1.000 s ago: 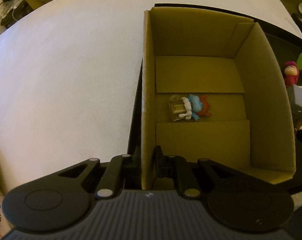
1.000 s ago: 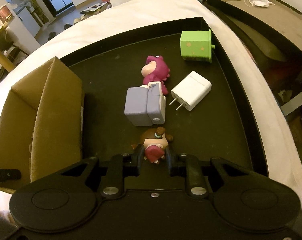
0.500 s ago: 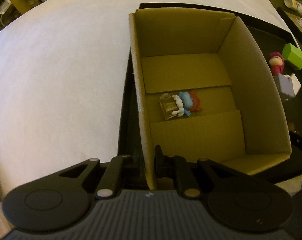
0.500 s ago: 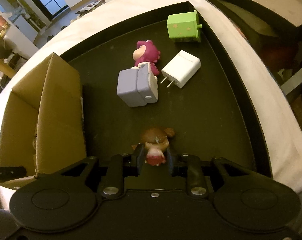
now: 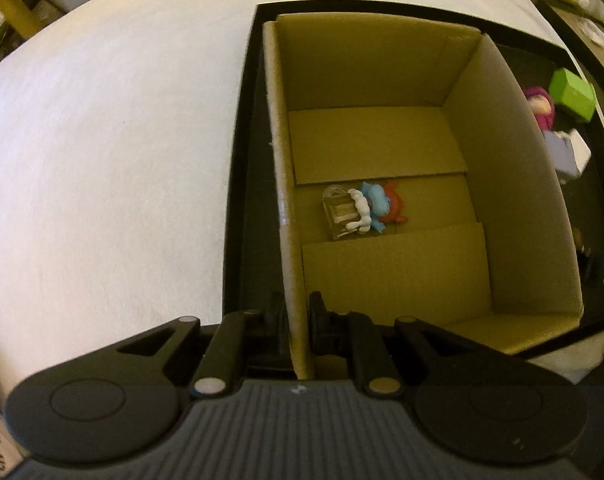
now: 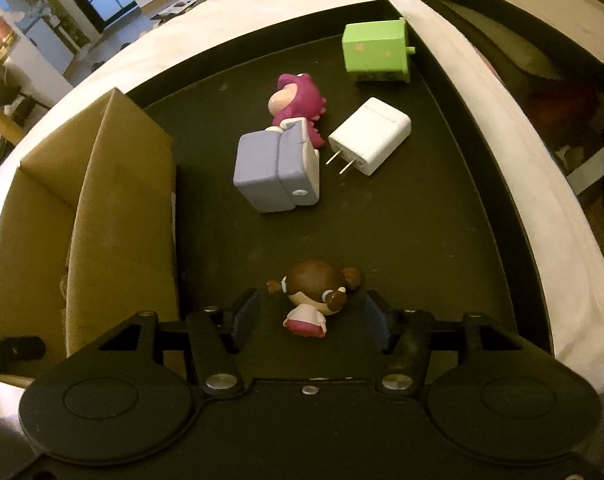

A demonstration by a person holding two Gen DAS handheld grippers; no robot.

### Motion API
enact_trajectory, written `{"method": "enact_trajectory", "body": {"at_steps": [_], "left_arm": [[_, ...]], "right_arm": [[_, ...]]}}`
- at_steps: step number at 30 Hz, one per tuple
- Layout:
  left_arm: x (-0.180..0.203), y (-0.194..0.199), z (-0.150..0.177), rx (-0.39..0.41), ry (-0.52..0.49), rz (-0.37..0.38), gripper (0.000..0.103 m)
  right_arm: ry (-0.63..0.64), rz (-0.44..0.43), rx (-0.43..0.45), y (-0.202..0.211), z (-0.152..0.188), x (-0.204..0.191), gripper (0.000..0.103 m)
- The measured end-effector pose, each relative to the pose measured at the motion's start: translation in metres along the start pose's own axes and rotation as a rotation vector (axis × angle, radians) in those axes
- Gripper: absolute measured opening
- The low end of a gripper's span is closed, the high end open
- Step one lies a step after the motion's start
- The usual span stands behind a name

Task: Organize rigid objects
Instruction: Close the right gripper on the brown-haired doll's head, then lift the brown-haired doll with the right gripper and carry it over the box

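White cloth covers the bench (image 5: 101, 160), and on it sits a black tray (image 6: 442, 240) that carries a cardboard box (image 5: 514, 184) and several small things. The left tongs (image 5: 297, 312) are clenched on the box's near left wall, one finger outside it and one inside. On the box floor lie a clear padlock (image 5: 339, 211) and, touching it, a blue and red figure (image 5: 380, 202). Beside the box on the tray, the right tongs (image 6: 308, 312) stand released, their fingers apart on either side of a brown-haired doll (image 6: 314, 292) without touching it. Farther from the box than the doll lies a lilac case (image 6: 275, 170), with a magenta figure (image 6: 297, 100) touching its far end, a white charger (image 6: 372, 136) just beside it, and a green cube (image 6: 376, 50) near the tray's far corner.
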State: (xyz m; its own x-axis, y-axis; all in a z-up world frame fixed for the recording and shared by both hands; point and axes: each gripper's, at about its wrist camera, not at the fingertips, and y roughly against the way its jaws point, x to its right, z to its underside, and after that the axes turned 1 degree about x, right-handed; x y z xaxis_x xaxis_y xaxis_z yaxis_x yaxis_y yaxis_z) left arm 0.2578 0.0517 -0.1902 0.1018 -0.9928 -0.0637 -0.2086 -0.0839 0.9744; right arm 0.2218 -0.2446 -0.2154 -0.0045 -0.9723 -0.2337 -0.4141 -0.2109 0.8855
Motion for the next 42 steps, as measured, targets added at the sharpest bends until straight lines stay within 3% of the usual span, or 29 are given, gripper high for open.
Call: {"method": "enact_trajectory", "body": {"at_steps": [5, 9, 22, 42], "left_arm": [[-0.012, 0.004, 0.000, 0.016, 0.065, -0.008, 0.009], [-0.013, 0.007, 0.002, 0.027, 0.089, -0.032, 0.010], [-0.009, -0.005, -0.005, 0.005, 0.110, -0.059, 0.012], [-0.002, -0.016, -0.006, -0.019, 0.091, -0.064, 0.013]], "right_arm": [[0.044, 0.032, 0.005, -0.002, 0.002, -0.007, 0.054], [0.087, 0.051, 0.006, -0.003, 0.000, -0.013, 0.033], [0.099, 0.018, 0.061, 0.029, -0.007, -0.020, 0.032], [0.114, -0.076, 0.186, 0.078, -0.047, -0.061, 0.032]]}}
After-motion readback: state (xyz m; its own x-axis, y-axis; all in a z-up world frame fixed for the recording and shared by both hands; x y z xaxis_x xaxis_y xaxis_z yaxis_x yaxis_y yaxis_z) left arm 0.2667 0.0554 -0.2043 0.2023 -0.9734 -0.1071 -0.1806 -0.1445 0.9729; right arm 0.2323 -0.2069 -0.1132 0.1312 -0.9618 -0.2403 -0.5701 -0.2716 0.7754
